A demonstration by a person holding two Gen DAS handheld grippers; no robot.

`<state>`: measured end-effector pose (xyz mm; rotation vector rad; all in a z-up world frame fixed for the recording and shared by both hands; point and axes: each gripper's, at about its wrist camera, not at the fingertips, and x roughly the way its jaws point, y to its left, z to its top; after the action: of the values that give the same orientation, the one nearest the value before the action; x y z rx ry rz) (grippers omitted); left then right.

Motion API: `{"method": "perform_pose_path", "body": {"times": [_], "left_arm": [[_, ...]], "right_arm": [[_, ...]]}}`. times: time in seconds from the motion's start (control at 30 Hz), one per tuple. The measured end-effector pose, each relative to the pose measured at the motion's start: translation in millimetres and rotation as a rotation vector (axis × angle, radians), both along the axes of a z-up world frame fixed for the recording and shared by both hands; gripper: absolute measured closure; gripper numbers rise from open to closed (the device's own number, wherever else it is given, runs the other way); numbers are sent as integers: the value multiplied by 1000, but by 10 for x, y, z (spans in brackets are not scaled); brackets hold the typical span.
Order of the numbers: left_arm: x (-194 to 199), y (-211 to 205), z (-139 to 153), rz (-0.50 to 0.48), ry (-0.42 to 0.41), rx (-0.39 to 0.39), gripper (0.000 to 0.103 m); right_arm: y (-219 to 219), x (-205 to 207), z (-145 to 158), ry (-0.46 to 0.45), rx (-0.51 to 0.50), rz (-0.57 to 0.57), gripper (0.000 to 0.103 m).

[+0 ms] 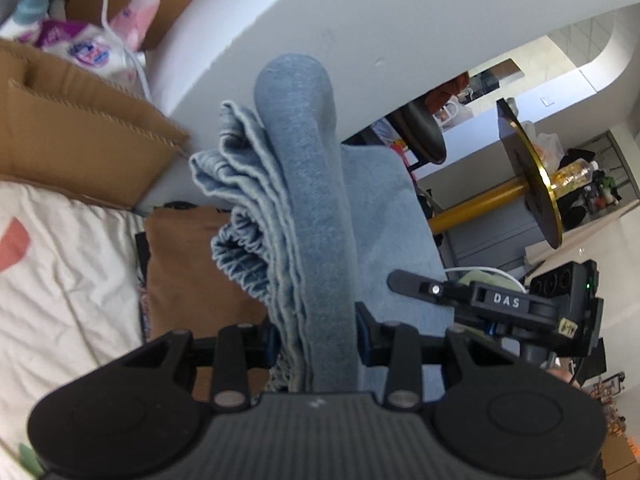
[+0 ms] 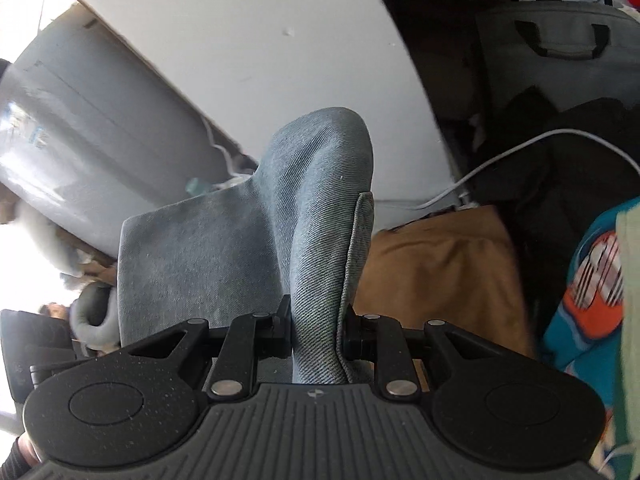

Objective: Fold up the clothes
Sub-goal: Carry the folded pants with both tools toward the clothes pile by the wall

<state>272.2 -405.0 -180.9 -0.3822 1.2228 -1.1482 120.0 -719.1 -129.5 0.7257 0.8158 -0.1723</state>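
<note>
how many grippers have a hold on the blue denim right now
2. The left gripper clamps the bunched, layered edge of the denim garment; the right gripper pinches a folded edge of it. More cloth may be hidden.

Both grippers, left gripper (image 1: pixel 316 340) and right gripper (image 2: pixel 316 332), are matte black plastic with ribbed grey bases and silver screws.

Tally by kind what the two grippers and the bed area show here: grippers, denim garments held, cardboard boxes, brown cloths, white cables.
Grippers: 2, the left gripper and the right gripper, both with jaws shut on the denim
Denim garment: 1
Cardboard boxes: 1
Brown cloth: 1
White cable: 1
Total: 6
</note>
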Motion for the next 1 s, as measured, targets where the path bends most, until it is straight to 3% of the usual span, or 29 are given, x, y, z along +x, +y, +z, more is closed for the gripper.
{"method": "perform_pose_path", "body": {"times": [0.27,0.5,0.73,1.0], "left_arm": [[51,-386,-528,-34,40,-7,65],[157,-461,-971,-14,81,-5,65],[227,-534,-1283,-19,91,21,65],[329,-569,-1495,-51,105,21,65]], "right_arm": [[-345,-110,-556,-8,35,-100,81],[-418,-49,-1006,4,10,-92,81],[-466,71,-1419,20,-13,-63,81],[-578,-10,-1783,-38,30,-149,81]]}}
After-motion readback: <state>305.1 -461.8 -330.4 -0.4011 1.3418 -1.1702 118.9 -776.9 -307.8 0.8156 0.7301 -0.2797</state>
